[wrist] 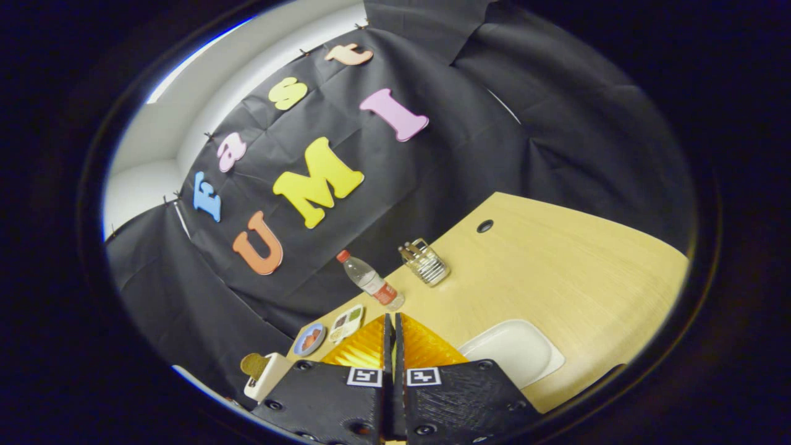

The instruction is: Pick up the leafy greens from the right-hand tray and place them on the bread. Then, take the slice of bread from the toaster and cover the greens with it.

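Note:
My gripper (392, 318) is held high above the wooden table (556, 266) and tilted. Its two orange fingers (364, 346) are pressed together, shut, and I see nothing between them. To the left of the fingers stands the white toaster (267, 376) with a brown slice of bread (251, 364) sticking out of its top. Just right of the fingers lies a white tray (516, 349), and the part of it I can see is bare. Beyond the fingertips, a small blue plate (309, 339) holds something orange-brown.
A small compartment dish (346, 322) lies beside the blue plate. Farther off, a water bottle with a red cap (371, 281) and a clear glass holder (425, 262) stand near the table's back edge. A cable hole (485, 225) is in the tabletop.

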A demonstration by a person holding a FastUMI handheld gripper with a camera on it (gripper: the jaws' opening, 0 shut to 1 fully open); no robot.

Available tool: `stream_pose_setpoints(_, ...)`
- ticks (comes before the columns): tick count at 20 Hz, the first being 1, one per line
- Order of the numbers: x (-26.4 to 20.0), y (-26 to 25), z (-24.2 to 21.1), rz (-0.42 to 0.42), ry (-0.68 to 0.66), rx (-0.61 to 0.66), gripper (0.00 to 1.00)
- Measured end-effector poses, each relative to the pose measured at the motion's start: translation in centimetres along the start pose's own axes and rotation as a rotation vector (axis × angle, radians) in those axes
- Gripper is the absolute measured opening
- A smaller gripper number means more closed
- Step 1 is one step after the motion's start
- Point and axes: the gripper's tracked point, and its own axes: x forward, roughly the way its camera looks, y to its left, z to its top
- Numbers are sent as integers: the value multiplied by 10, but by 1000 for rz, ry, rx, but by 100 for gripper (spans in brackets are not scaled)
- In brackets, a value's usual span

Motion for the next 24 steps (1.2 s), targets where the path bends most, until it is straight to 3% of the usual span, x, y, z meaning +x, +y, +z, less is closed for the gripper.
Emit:
stream_pose_setpoints(6,11,71,-35,87,43,-45,0)
stream_pose_setpoints(14,37,141,-121,178,161,-74,0)
stream_pose_setpoints(20,49,143,-159,190,206,-24,0)
stream_pose_setpoints(24,51,116,-168,147,219,10,0)
